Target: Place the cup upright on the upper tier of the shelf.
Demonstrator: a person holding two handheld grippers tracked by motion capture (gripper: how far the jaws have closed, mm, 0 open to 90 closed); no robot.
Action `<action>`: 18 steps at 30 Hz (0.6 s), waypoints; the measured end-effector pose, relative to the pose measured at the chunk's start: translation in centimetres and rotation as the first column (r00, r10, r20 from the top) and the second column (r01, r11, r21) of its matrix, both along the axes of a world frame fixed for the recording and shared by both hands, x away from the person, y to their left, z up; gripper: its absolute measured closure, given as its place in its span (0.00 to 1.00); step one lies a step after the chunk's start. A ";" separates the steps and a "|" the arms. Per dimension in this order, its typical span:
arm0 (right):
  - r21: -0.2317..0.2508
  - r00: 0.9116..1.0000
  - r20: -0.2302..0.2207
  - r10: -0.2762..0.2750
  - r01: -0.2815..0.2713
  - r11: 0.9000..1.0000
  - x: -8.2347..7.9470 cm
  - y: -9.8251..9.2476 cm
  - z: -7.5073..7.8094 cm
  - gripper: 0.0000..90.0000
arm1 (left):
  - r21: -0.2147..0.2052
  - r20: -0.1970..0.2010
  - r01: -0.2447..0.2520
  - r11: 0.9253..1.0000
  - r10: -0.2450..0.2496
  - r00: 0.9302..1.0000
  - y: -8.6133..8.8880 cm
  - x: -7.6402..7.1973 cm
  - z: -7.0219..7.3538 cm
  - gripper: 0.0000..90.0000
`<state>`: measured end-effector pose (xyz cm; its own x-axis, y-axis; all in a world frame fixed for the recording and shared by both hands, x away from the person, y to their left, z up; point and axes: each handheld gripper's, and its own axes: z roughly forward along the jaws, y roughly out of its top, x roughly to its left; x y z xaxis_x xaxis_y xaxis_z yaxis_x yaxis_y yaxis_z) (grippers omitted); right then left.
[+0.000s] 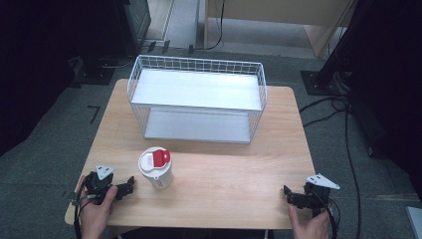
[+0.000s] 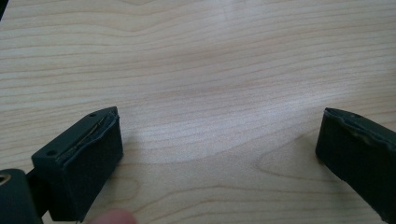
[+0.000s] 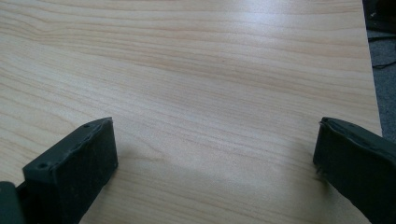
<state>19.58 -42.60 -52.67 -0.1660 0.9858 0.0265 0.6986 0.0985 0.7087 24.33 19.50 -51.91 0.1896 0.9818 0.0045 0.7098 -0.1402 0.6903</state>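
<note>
On table: lidded cup upright | wire basket empty | both hand-held grippers wide apart, empty

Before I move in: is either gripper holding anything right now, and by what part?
Nothing is held. The left gripper and right gripper are both open over bare table; the cup stands untouched.

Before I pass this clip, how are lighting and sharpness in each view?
High view: even light, slightly soft, dark surroundings; the cup is readable. Left gripper view: pale glare on the table, jaws blurred up close. Right gripper view: same sheen on the wood, soft shadows under the jaws.
</note>
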 end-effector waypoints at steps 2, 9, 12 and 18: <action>0.000 1.000 0.000 0.000 0.000 1.000 0.0 0.0 0.0 0.00 | -0.005 0.001 -0.007 1.000 0.007 1.000 0.0 0.0 0.0 0.01; 0.000 1.000 0.000 0.000 0.000 1.000 0.0 0.0 0.0 0.00 | -0.098 0.066 -0.021 0.995 0.028 0.997 0.7 -1.2 0.5 0.01; 0.000 1.000 0.000 0.000 0.000 1.000 0.0 0.0 0.0 0.00 | -0.104 0.075 0.000 0.995 0.008 0.997 0.7 -1.5 0.5 0.01; -0.001 1.000 -0.001 0.001 -0.001 1.000 0.0 0.0 0.0 0.00 | -0.185 0.121 0.100 0.978 -0.078 0.989 -0.2 -2.3 1.3 0.01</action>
